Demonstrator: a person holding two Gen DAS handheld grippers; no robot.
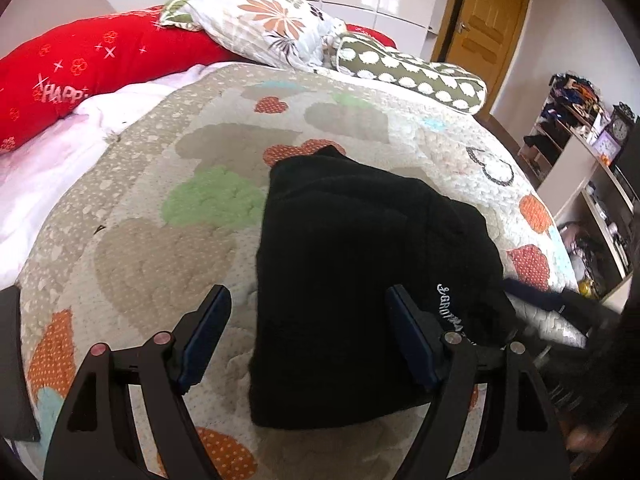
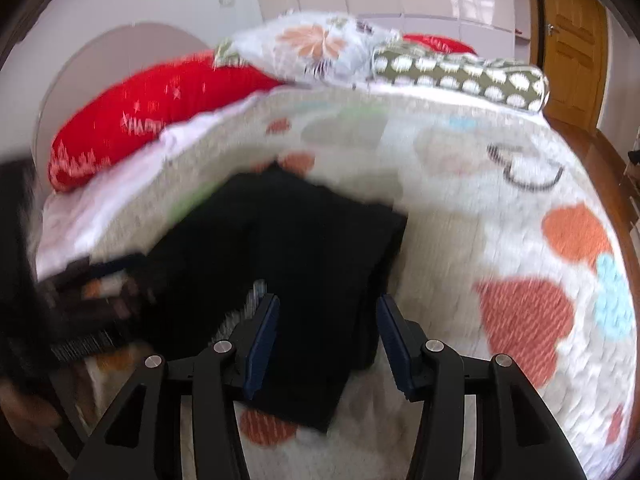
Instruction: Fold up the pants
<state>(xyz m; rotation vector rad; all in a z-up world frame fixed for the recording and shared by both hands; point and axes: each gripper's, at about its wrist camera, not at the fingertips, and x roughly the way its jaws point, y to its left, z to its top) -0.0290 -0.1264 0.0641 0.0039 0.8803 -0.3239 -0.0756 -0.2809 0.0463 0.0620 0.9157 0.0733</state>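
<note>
Hovering both grippers, left gripper (image 1: 308, 336) wide apart and right gripper (image 2: 326, 336) released, over black pants (image 1: 360, 280) already folded compactly on the quilt (image 1: 160, 248); I judge little remains.

Folded black pants (image 1: 352, 280) on quilt (image 1: 160, 240)

black pants (image 1: 360, 280), heart-patterned quilt (image 1: 160, 240), red pillow (image 1: 100, 64)

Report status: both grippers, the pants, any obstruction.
Left gripper open, empty, over the black pants. Right gripper open, empty. Pants folded compact on the quilt. Nothing in the way.
</note>
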